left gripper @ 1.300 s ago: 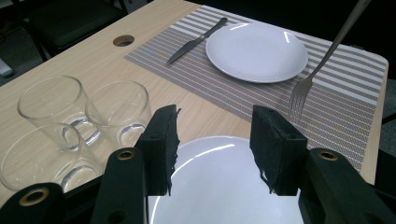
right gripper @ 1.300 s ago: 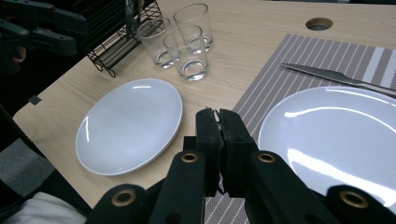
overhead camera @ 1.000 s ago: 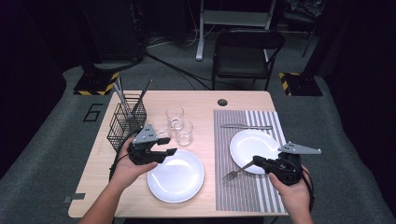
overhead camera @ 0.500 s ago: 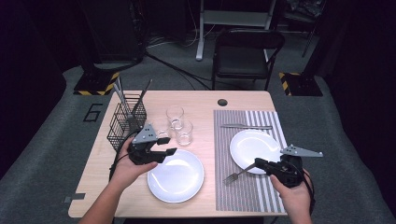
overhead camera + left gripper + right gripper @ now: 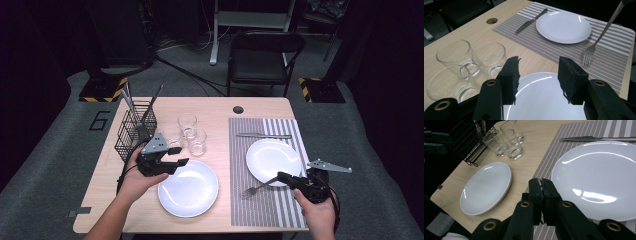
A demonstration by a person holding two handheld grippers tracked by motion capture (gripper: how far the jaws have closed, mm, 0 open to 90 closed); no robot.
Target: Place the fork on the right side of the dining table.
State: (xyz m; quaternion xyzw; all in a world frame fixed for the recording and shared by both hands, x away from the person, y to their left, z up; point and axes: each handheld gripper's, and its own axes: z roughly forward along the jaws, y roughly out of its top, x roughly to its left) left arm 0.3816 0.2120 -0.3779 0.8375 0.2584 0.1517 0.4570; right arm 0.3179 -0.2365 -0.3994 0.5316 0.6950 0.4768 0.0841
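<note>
right gripper (image 5: 281, 176) clenched on a fork (image 5: 257, 187), handle pinched between the jaws, tines down on the striped mat (image 5: 260, 210), just beside the right plate (image 5: 274, 156). fork slanted up toward the gripper in the left gripper view (image 5: 599, 37). knife (image 5: 264, 135) flat on the mat beyond that plate. left gripper (image 5: 181, 162) released, jaws apart, hovering over the rim of the left plate (image 5: 188, 189), near the glasses (image 5: 192, 134) and the wire basket (image 5: 134, 132).

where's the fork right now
In the high view the fork is held by the right gripper, its tines down on the striped placemat just in front of the right-hand plate.
</note>
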